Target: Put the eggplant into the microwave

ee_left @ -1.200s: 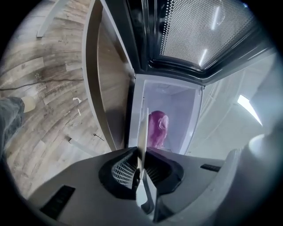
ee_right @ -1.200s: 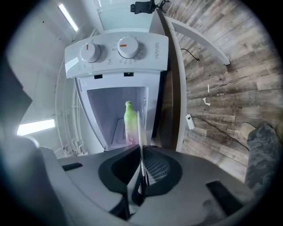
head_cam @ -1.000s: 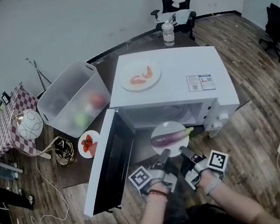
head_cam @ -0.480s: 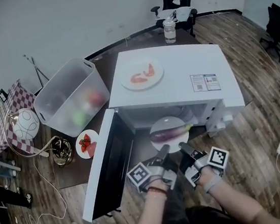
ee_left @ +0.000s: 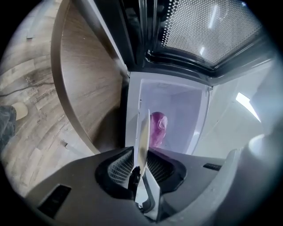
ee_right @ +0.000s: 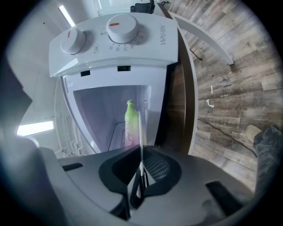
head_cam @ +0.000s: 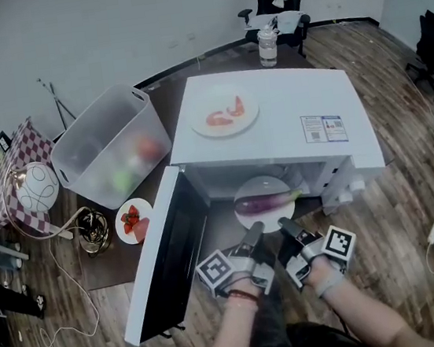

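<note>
Left gripper [ee_left: 139, 167]: jaws closed on the near rim of the plate [head_cam: 262, 204], left of its centre; the rim stands edge-on between them
Right gripper [ee_right: 140, 171]: jaws closed on the same near rim, right of centre, just beside the left gripper
Reason for the double grip: two holds on one rim probably keep the plate from tipping sideways; the load is carried on the plate, so neither gripper needs to clamp the eggplant itself
Plate attitude: roughly level in the head view, which should keep the load from rolling off
Eggplant [head_cam: 265, 200]: lies crosswise on the plate, purple body toward the left, green stem toward the right; just beyond both sets of jaws and touched by neither
Eggplant as seen from the grippers: the purple end shows past the left jaws, the green stem past the right jaws
Microwave [head_cam: 274, 121]: cavity faces the person; the plate sits at its mouth, far edge under the top panel, near rim and both grippers outside
Door [head_cam: 168, 250]: swung wide to the left, leaving the mouth free for a straight push
Step in hand: judged as insertion, partly done; plate not yet released
Risk: rim could catch on the cavity sill if the plate dips
</note>
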